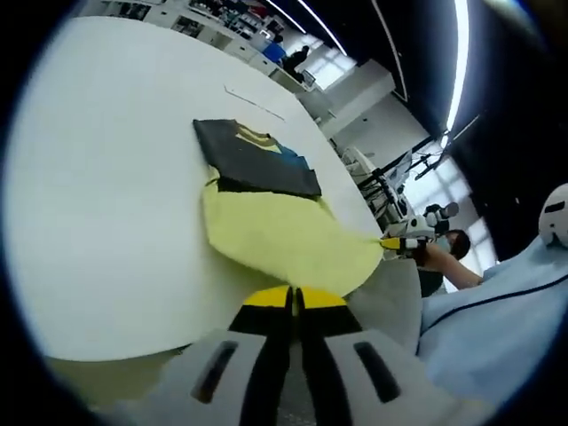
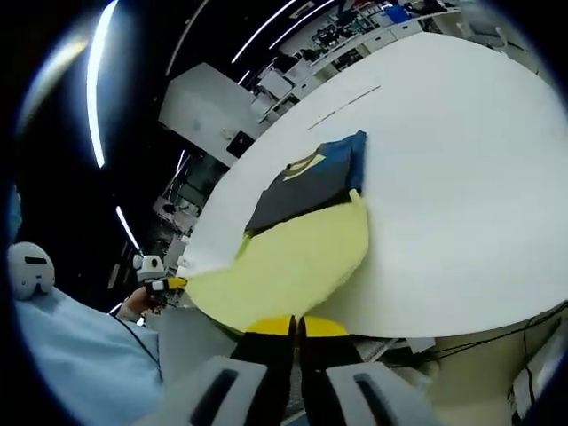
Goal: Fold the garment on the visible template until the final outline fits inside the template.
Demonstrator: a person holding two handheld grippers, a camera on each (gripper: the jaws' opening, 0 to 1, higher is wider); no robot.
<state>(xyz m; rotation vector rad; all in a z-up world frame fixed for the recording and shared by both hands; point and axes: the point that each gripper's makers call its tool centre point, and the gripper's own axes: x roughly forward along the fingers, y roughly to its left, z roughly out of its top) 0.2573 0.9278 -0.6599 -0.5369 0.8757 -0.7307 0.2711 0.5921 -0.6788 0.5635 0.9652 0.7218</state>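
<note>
Pale blue sleeve (image 1: 497,311) with dark piping, grey fingers (image 1: 222,373) tipped yellow

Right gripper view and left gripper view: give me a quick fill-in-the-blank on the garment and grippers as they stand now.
1. The part of the garment nearest both grippers is ____ in colour.
2. The garment lies on a ____ table.
3. In the left gripper view, the jaws of the left gripper are ____.
4. In the right gripper view, the jaws of the right gripper pinch the garment's ____ edge.

Missing words: yellow; white; shut; near
</note>
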